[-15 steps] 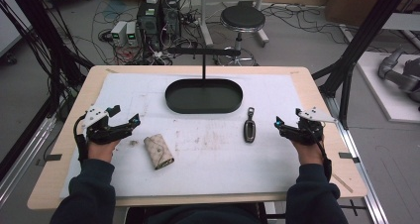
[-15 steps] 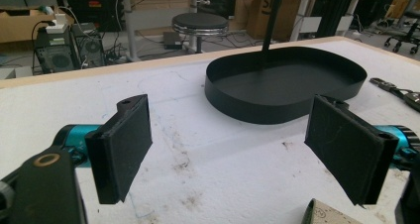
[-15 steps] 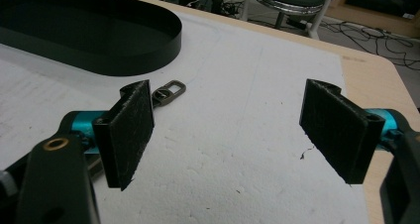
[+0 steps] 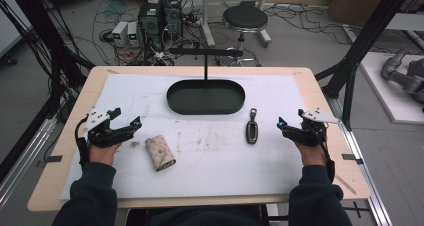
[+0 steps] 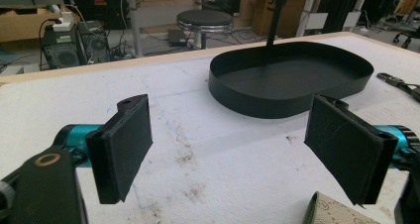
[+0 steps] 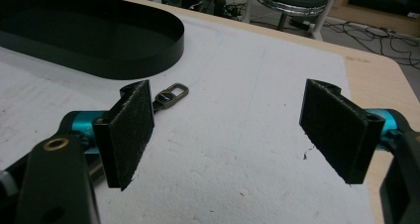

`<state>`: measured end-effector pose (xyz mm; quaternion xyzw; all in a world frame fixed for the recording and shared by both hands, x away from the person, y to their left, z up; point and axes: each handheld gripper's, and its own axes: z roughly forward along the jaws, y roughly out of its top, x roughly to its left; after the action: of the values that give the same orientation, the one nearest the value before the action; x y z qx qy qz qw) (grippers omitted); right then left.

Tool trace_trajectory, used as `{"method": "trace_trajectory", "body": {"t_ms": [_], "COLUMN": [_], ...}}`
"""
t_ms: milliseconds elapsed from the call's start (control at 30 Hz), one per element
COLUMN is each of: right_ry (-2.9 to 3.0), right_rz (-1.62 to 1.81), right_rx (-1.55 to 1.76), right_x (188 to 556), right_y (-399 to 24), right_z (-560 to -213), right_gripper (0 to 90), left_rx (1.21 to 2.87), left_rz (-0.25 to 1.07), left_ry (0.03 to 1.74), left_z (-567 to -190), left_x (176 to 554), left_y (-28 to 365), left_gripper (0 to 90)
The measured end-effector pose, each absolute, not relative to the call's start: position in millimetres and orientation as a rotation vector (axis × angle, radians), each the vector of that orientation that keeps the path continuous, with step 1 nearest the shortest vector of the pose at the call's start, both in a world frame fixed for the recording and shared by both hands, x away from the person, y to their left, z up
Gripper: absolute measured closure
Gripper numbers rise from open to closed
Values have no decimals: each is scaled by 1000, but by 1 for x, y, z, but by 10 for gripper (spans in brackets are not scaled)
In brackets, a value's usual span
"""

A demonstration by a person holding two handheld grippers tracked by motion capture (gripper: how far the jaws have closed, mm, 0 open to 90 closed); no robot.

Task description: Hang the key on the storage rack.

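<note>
A black oval tray sits at the middle back of the white mat, with a thin black post rising from its far side. A dark key fob lies right of centre. A beige patterned key pouch lies left of centre. My left gripper rests open on the mat, just left of the pouch. My right gripper rests open, to the right of the fob. In the left gripper view the open gripper faces the tray, with the pouch at the lower right. In the right gripper view the open gripper holds nothing, and the fob's ring shows beside the left pad.
The white mat covers most of the wooden table. A black stool, computer boxes and cables stand on the floor beyond the far edge. Black frame posts rise at both sides.
</note>
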<state>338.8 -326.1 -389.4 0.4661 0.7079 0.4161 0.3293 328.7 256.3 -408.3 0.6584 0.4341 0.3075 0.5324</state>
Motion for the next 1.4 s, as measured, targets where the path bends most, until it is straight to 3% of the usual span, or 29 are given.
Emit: {"method": "trace_trajectory", "body": {"t_ms": [667,833,1033,1400], "right_ry": [1881,1935,2023,2122], "right_rz": [1081,1069,1026,976], "right_rx": [1200,1172,1178,1326], "right_x": [339,338,349,373], "right_y": [-317,-298,-269,-246], "right_z": [-390,-393,-406,-428], "right_gripper": [217,220,294,295], "left_rx": [1567,1575,1573,1589], "left_rz": [742,740,739,730], "left_ry": [1036,1029,1039,1037], "left_z": [-409,-409,-410,-411], "left_x": [329,328,327,330], "left_y": [259,257,259,255], "left_gripper": [181,182,184,186]}}
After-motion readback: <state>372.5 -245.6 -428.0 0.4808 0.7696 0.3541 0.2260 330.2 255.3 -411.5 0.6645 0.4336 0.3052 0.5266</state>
